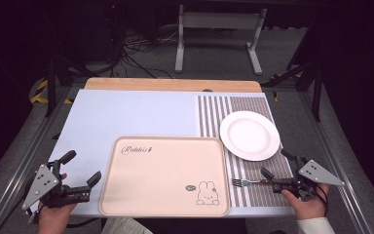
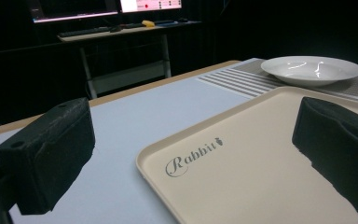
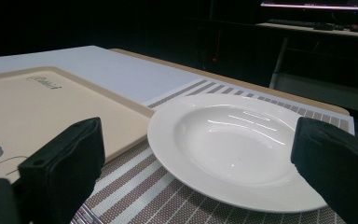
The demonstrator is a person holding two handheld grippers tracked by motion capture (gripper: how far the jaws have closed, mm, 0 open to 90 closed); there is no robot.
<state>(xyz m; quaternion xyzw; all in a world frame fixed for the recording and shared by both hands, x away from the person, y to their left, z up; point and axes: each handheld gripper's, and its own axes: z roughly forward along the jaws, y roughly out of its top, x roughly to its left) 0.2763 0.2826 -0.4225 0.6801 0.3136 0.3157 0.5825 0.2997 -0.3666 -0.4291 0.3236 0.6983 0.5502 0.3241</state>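
A white plate (image 1: 249, 135) sits on a striped placemat (image 1: 214, 112) at the right. In front of it on the mat lies a metal fork (image 1: 246, 182), tines pointing left at the beige rabbit tray (image 1: 165, 165), which has nothing on it. My right gripper (image 1: 274, 162) hovers low at the fork's handle end, jaws open and empty. In the right gripper view the plate (image 3: 233, 140) lies beyond my open jaws (image 3: 200, 172). My left gripper (image 1: 84, 165) is open at the table's front left corner. In the left gripper view my jaws (image 2: 196, 154) frame the tray (image 2: 261, 154).
A pale blue mat (image 1: 126, 114) covers the wooden table's left and middle. A white desk frame (image 1: 219, 29) and cables stand on the floor beyond the far edge. Metal rails run along both table sides.
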